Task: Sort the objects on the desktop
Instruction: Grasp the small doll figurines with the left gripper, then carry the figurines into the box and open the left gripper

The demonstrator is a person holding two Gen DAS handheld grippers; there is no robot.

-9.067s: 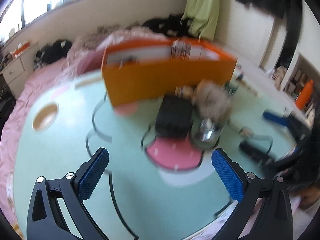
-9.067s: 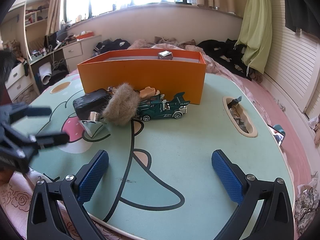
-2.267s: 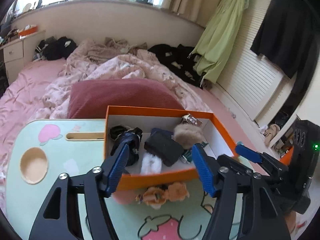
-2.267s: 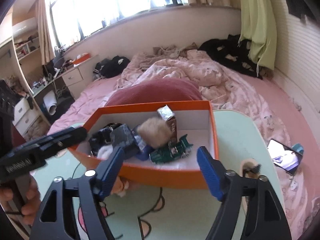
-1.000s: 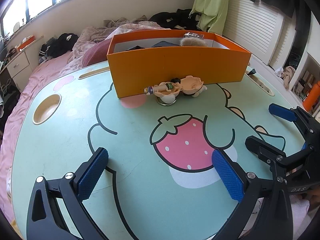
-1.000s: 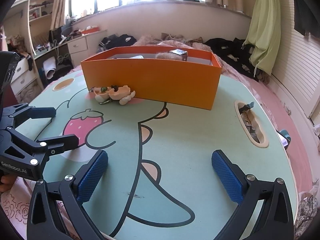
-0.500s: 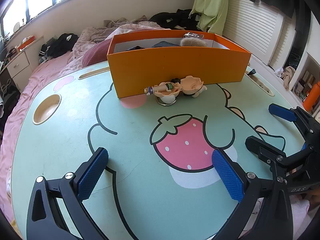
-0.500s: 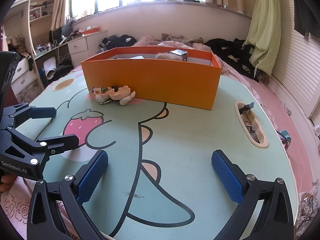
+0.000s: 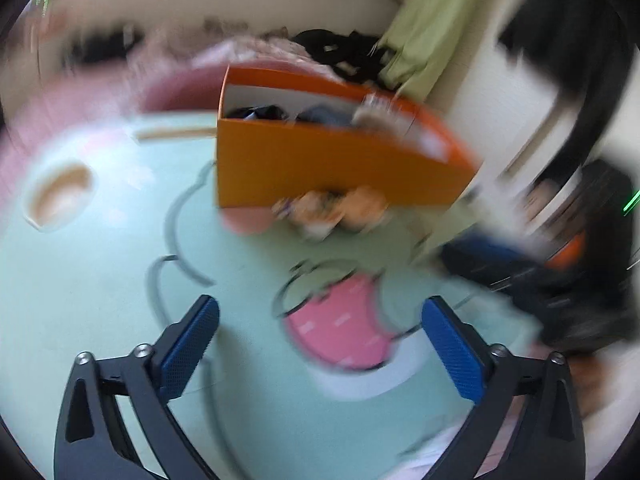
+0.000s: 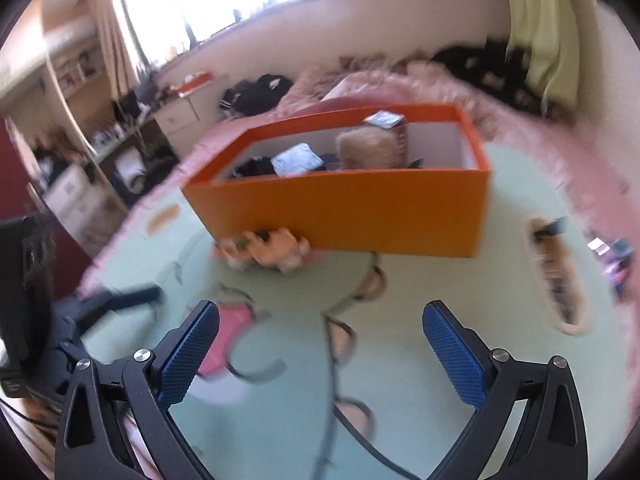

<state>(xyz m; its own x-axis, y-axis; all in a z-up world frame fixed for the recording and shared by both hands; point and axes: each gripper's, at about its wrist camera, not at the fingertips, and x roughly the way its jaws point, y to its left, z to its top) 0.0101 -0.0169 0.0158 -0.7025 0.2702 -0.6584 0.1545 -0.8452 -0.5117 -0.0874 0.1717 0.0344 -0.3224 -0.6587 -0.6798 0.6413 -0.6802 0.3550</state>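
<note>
An orange box stands at the far side of the mint cartoon-print table; it also shows in the right wrist view. Inside it lie a fur ball, a small foil-topped carton and dark items. A small peach doll lies against the box's front wall, also in the right wrist view. My left gripper is open and empty above the strawberry print. My right gripper is open and empty. Both views are motion-blurred.
A round cup recess is at the table's left and an oval recess with small bits at its right. A pink bed with clothes lies behind the table. Shelves and drawers stand at the left.
Both grippers have lifted and swung, blurring the views; the box now looks tilted and its contents show from above. The doll still lies at the box front. Both jaws stay open.
</note>
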